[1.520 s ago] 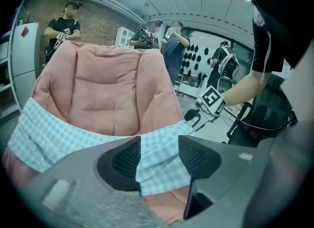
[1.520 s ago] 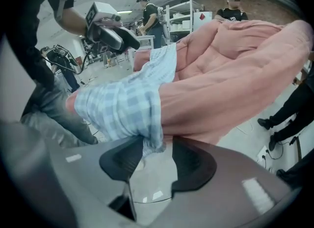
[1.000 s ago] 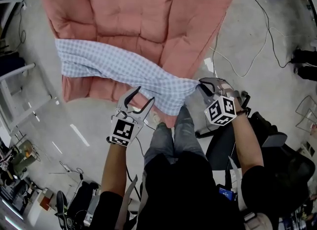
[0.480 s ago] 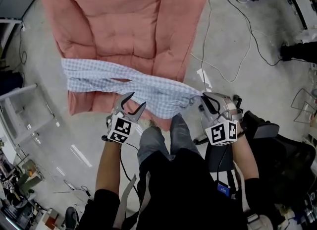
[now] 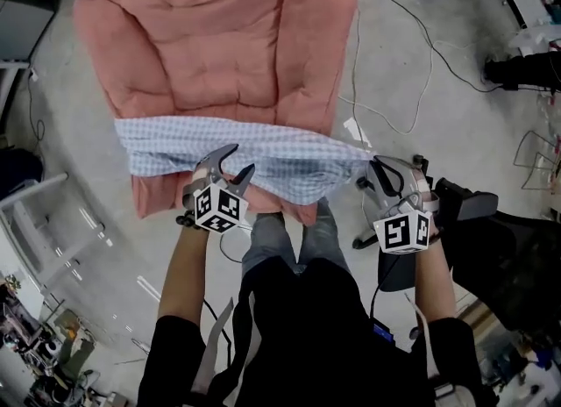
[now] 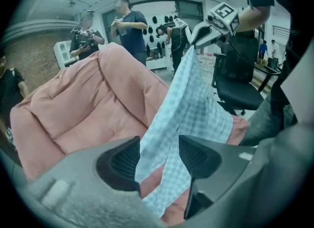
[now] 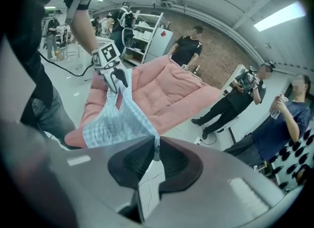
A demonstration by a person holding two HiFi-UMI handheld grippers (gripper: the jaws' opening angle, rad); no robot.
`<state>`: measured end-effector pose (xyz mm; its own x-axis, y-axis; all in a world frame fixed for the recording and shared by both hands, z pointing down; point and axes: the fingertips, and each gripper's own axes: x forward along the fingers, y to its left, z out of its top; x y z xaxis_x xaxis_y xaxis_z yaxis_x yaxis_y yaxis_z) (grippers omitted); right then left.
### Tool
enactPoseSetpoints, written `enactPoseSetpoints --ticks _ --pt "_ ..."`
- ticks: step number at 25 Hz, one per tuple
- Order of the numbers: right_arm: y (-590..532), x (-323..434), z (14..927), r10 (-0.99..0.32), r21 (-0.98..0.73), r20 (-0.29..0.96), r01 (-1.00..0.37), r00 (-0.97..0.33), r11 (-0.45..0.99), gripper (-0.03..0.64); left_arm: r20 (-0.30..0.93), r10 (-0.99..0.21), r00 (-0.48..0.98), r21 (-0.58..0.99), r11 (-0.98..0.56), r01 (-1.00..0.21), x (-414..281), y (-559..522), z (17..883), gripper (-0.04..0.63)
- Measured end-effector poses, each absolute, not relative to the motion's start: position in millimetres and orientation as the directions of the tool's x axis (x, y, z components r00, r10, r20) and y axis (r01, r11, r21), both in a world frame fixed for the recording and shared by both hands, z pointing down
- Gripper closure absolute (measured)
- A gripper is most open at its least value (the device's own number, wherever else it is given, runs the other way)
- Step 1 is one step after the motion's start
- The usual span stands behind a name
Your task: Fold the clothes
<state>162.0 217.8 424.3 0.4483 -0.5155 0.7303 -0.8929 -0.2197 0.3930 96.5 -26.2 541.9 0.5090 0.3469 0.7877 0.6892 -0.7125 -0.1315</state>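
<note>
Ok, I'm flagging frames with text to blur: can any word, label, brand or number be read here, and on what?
None readable.
The marker cube on the left claw and the one on the right claw bear only black-and-white square patterns, no letters.
The checked cloth and pink cushion show no print.

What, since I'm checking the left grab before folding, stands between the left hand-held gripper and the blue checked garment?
Nothing visible does. The blue checked garment hangs unclamped between the open jaws of the left hand-held gripper; the right hand-held gripper is shut on its other end.
</note>
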Motion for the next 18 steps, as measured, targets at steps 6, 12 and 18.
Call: enactPoseSetpoints --ticks 6,12,18 --pt "221.8 158.6 411.3 -0.449 0.416 0.731 -0.857 0.514 -0.305 0.580 0.835 0.339 0.434 -0.166 -0.597 0.785 100.3 -48.5 559.2 0.411" --pt "231.0 160.3 419.8 -0.417 0.449 0.715 -0.826 0.561 -0.342 0.578 0.830 0.331 0.449 -0.175 -0.611 0.772 113.8 -74.7 544.2 0.575" --pt "240.7 188.4 424.9 -0.382 0.458 0.702 -0.792 0.601 -0.404 0.580 0.790 0.356 0.499 -0.190 -0.632 0.751 153.5 -78.8 508.2 0.574"
